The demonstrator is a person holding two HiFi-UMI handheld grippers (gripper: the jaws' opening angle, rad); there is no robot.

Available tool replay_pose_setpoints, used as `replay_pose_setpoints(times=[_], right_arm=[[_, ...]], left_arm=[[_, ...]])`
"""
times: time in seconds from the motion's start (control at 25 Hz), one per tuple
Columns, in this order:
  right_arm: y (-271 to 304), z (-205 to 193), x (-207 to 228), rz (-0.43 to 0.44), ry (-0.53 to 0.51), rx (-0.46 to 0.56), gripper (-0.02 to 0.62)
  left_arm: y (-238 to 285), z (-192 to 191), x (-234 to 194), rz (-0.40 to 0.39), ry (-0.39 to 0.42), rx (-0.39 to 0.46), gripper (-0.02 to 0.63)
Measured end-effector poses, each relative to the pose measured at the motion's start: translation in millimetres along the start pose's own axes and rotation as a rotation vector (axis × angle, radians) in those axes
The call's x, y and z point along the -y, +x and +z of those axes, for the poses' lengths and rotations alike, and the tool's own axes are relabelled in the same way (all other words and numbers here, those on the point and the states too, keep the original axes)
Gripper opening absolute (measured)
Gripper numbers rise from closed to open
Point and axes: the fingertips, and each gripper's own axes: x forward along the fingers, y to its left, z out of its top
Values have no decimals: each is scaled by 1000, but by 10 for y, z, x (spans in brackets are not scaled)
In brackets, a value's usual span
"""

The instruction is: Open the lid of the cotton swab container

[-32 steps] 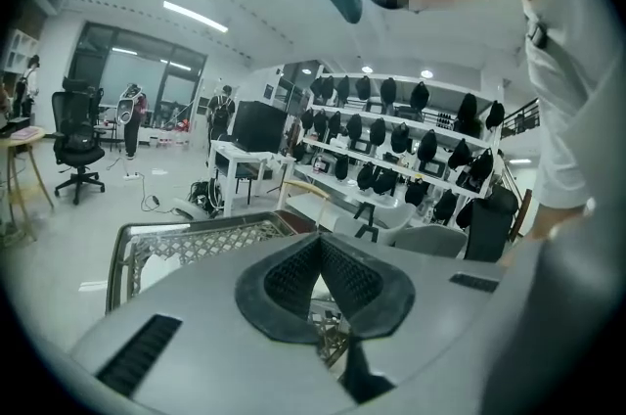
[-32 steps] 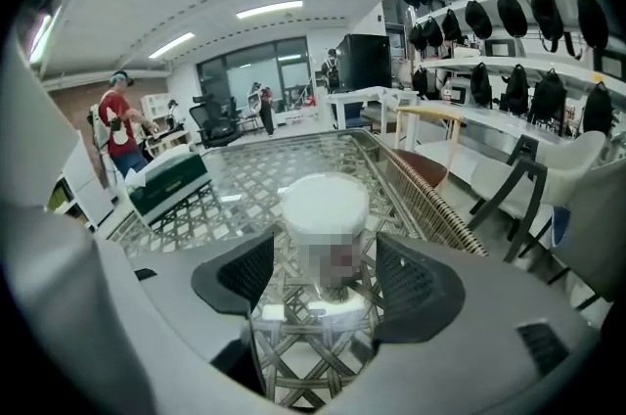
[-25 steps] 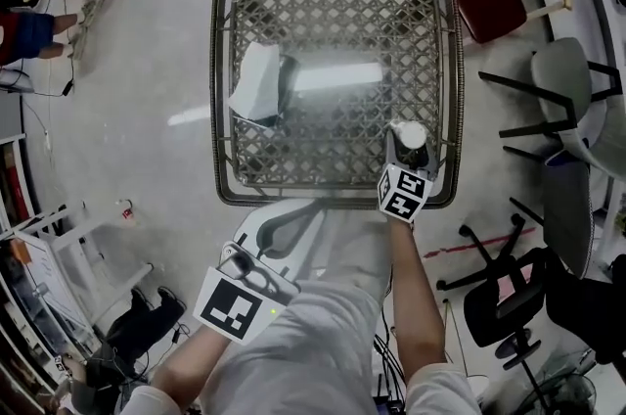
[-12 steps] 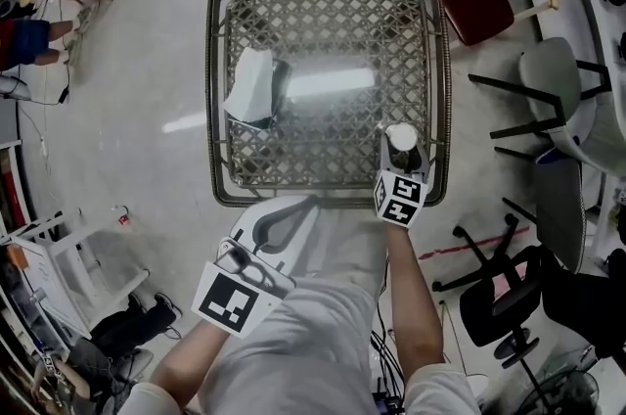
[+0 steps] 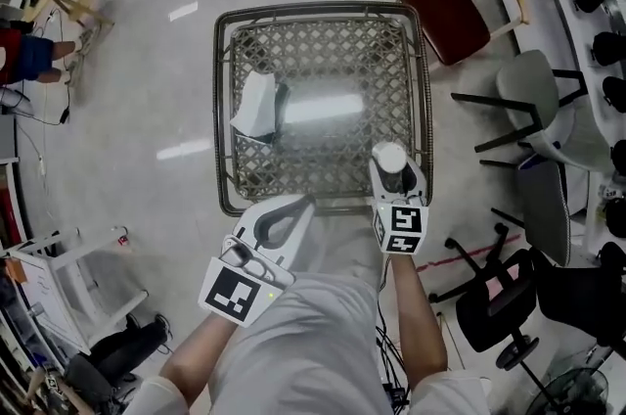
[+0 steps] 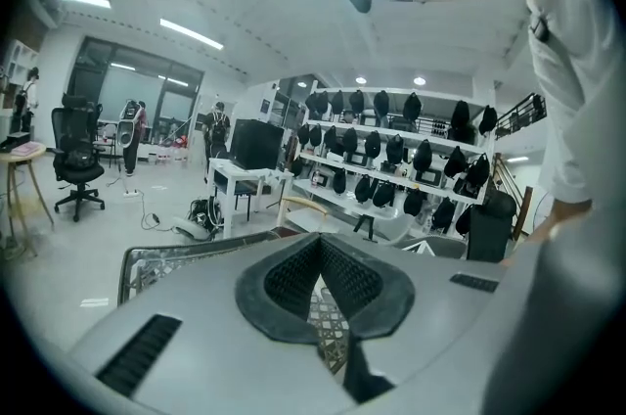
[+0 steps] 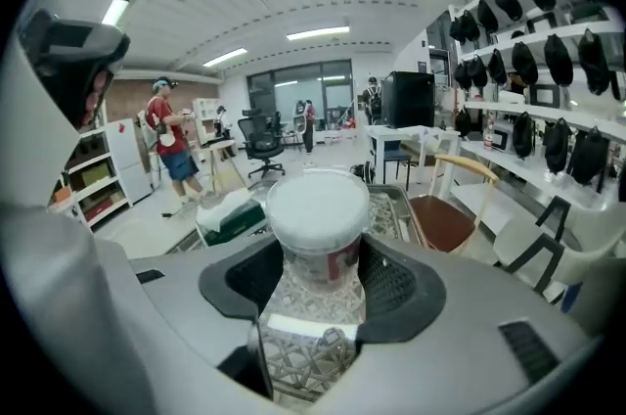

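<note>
The cotton swab container (image 5: 389, 159), a clear round tub with a white lid (image 7: 318, 206), sits between the pads of my right gripper (image 5: 392, 174). The jaws have just been closing and now press on its sides. The tub is held upright above the near right corner of the wicker table (image 5: 227, 110). In the right gripper view the container (image 7: 315, 256) fills the gap of the right gripper (image 7: 319, 278). My left gripper (image 5: 280, 219) hangs short of the table's near edge, shut and holding nothing. In its own view the left gripper (image 6: 321, 278) shows pads touching at the tips.
A white and green tissue pack (image 5: 257, 100) lies on the table's left side. A red-seated chair (image 5: 445, 4) stands at the far right corner, grey chairs (image 5: 536, 100) to the right, and a black office chair (image 5: 501, 307) near right. A person (image 7: 172, 144) stands far off.
My right gripper has closed on the container and risen with it from the table. The left gripper has risen a little, still shut.
</note>
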Motion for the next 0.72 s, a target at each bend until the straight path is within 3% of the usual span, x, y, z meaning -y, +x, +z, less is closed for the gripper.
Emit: replay_pose_setpoints(times=[0.72], right_arm=[[-1208,1165,-638,61,-62,44,233]], left_arm=[[-458,600,24,-6,27,159,3]])
